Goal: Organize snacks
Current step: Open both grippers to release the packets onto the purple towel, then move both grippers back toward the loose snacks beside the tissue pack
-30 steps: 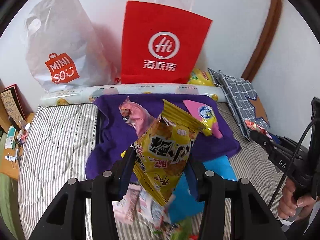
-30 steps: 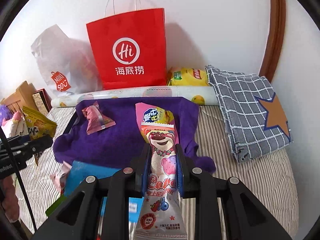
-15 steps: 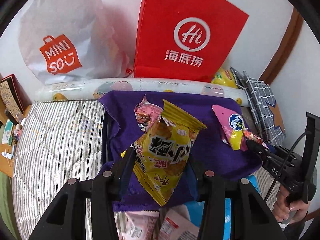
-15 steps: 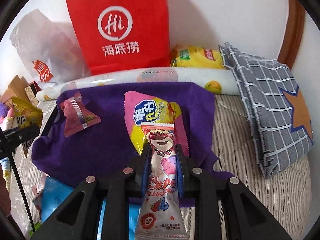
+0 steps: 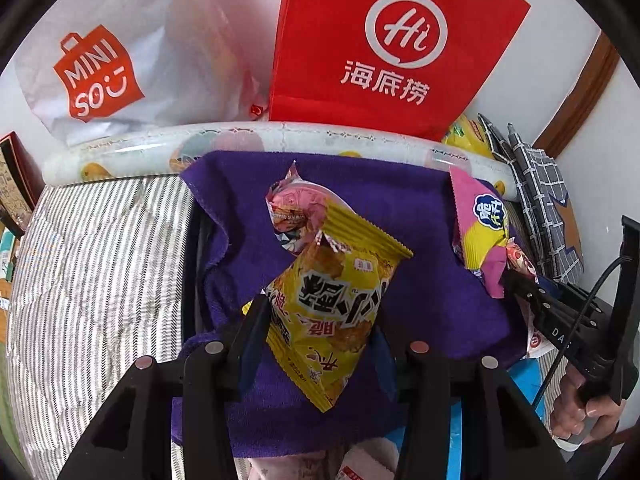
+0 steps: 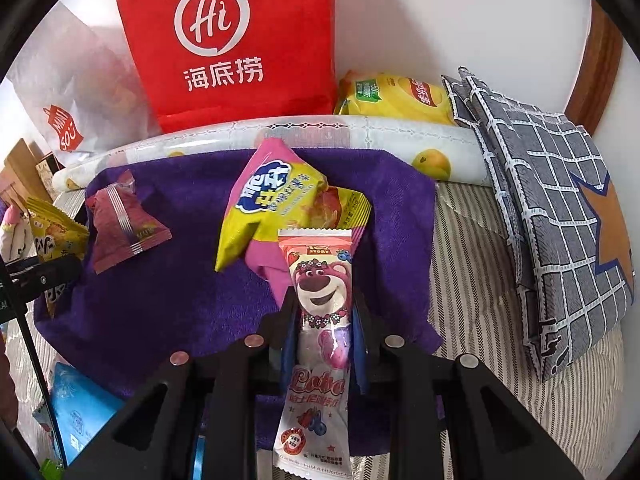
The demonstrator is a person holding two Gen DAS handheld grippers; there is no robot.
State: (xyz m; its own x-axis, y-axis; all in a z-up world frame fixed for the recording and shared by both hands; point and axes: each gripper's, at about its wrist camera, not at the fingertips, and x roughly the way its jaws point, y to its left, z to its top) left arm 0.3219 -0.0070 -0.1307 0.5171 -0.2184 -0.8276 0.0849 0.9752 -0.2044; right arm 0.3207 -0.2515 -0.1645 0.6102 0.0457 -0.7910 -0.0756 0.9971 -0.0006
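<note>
My left gripper (image 5: 316, 320) is shut on a yellow snack packet (image 5: 336, 304) and holds it above the purple towel (image 5: 240, 240). A small pink candy packet (image 5: 296, 208) lies on the towel just beyond it. My right gripper (image 6: 322, 312) is shut on a pink bear-print Lotso packet (image 6: 320, 320) over the purple towel (image 6: 180, 280). A pink-and-yellow snack bag (image 6: 276, 204) lies just ahead of it, and the pink candy packet (image 6: 120, 228) lies to the left. The right gripper shows at the right edge of the left wrist view (image 5: 520, 284).
A red Hi paper bag (image 5: 384, 52) and a white Miniso bag (image 5: 104, 64) stand against the wall behind a rolled printed sheet (image 5: 160, 148). A yellow chips bag (image 6: 396, 96) and grey checked cloths (image 6: 552, 208) lie at right. More snack packets and a blue pack (image 6: 80, 412) lie near the towel's front edge.
Both grippers have moved forward over the purple towel with their packets still held. The bags at the wall and the packets on the towel loom closer.
</note>
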